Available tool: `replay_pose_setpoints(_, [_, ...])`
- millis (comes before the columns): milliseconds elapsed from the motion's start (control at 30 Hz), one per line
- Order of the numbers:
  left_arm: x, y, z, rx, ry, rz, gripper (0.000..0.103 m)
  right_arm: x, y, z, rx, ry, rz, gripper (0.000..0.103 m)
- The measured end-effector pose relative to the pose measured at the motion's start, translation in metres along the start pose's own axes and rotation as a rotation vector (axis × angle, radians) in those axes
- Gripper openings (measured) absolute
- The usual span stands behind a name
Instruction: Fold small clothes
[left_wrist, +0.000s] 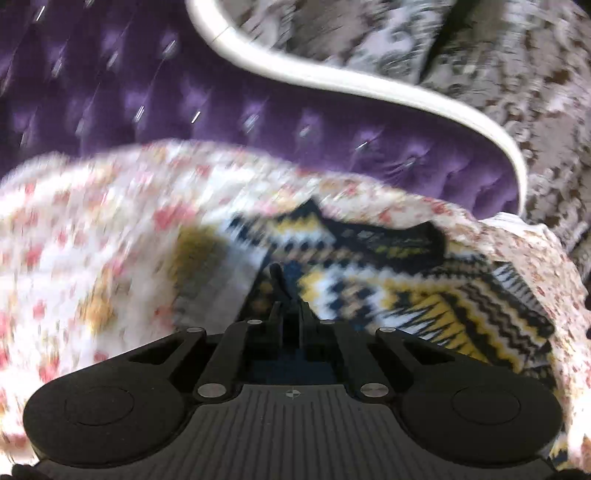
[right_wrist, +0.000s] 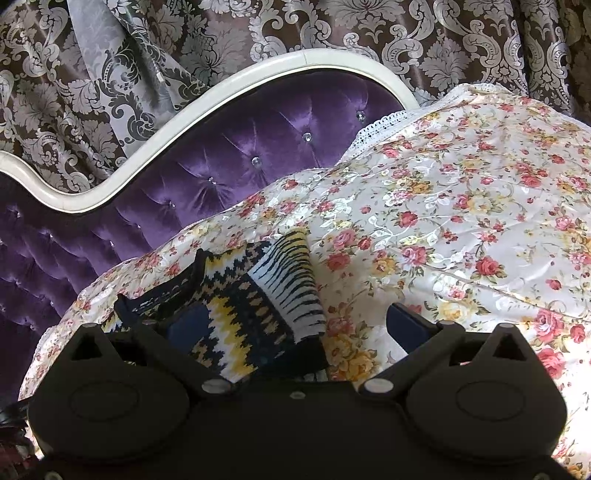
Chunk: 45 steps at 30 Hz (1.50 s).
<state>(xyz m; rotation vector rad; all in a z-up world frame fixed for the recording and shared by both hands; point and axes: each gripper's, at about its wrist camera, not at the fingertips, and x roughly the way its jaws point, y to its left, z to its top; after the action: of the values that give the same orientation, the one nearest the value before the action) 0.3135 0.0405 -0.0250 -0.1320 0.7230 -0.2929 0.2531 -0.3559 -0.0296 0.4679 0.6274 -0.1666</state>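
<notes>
Right in front of the left tongs (left_wrist: 286, 291), whose jaws are drawn together, lies the small knitted garment (left_wrist: 406, 291), and a bit of its fabric may be pinched between the tips, though motion blur keeps that from being certain. That garment is a soft zigzag knit in yellow, navy and white, part-folded, with a dark ribbed edge on its far side. Seen from the right tongs (right_wrist: 299, 321), whose jaws stand well apart and hold nothing, the garment sits just ahead and toward the left finger, its striped end rising away from the camera, so its long axis runs roughly near to far. Both tongs are close to it, but the left looks nearer to the cloth itself, so the next fold likely turns on that hand. Under the garment spreads a glossy floral bedspread (right_wrist: 461, 206) with a lace edge. Beyond it stand a tufted purple velvet headboard (right_wrist: 236, 147) in a curved white frame, then damask curtains (right_wrist: 406, 40).
</notes>
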Motion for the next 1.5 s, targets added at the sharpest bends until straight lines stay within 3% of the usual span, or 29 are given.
replay_pose_setpoints(167, [-0.047, -0.025, 0.011, 0.099, -0.220, -0.072, 0.007, 0.002, 0.003, -0.003, -0.017, 0.010, -0.003, 0.103])
replay_pose_setpoints(200, [-0.047, -0.022, 0.009, 0.098, -0.211, -0.051, 0.007, 0.002, 0.003, -0.003, -0.018, 0.012, -0.002, 0.103])
replay_pose_setpoints(267, [-0.029, -0.006, 0.001, 0.075, -0.108, 0.015, 0.007, 0.002, 0.005, -0.003, -0.024, 0.012, 0.001, 0.103])
replay_pose_setpoints(367, [-0.006, 0.025, -0.018, -0.044, 0.035, 0.074, 0.009, 0.002, 0.010, -0.005, -0.040, 0.015, 0.009, 0.103])
replay_pose_setpoints(467, [-0.009, 0.039, -0.028, -0.080, 0.063, 0.094, 0.010, 0.004, 0.013, -0.007, -0.053, 0.024, 0.008, 0.103])
replay_pose_setpoints(600, [-0.014, 0.036, -0.029, -0.026, 0.084, 0.141, 0.012, 0.004, 0.014, -0.008, -0.058, 0.027, 0.007, 0.103])
replay_pose_setpoints(667, [-0.011, 0.030, -0.029, 0.066, 0.122, 0.204, 0.025, 0.004, 0.015, -0.008, -0.060, 0.027, 0.005, 0.103])
replay_pose_setpoints(733, [-0.013, 0.021, -0.033, 0.183, 0.132, 0.261, 0.031, 0.005, 0.014, -0.008, -0.059, 0.031, 0.003, 0.103])
replay_pose_setpoints(800, [-0.013, 0.021, -0.030, 0.206, 0.119, 0.290, 0.032, 0.004, 0.014, -0.008, -0.058, 0.030, 0.004, 0.103])
replay_pose_setpoints(900, [-0.028, 0.021, -0.027, 0.174, 0.018, 0.349, 0.036, 0.004, 0.015, -0.008, -0.061, 0.027, 0.005, 0.103])
replay_pose_setpoints(967, [-0.040, 0.015, -0.026, 0.151, -0.059, 0.325, 0.054, 0.004, 0.016, -0.009, -0.064, 0.028, 0.008, 0.103])
replay_pose_setpoints(1067, [-0.042, 0.002, -0.027, 0.137, -0.099, 0.244, 0.073, 0.005, 0.018, -0.009, -0.071, 0.032, 0.008, 0.103])
replay_pose_setpoints(1167, [-0.026, -0.010, -0.032, 0.144, -0.053, 0.201, 0.075, 0.006, 0.019, -0.011, -0.080, 0.039, 0.010, 0.103])
replay_pose_setpoints(1300, [0.004, -0.016, -0.047, 0.174, 0.037, 0.227, 0.076, 0.005, 0.020, -0.012, -0.093, 0.039, 0.026, 0.103])
replay_pose_setpoints(1433, [0.012, -0.010, -0.056, 0.157, 0.021, 0.271, 0.094, 0.003, 0.023, -0.011, -0.125, 0.014, 0.044, 0.103])
replay_pose_setpoints(1500, [0.014, -0.002, -0.055, 0.111, 0.038, 0.261, 0.097, 0.004, 0.024, -0.011, -0.137, 0.014, 0.051, 0.103])
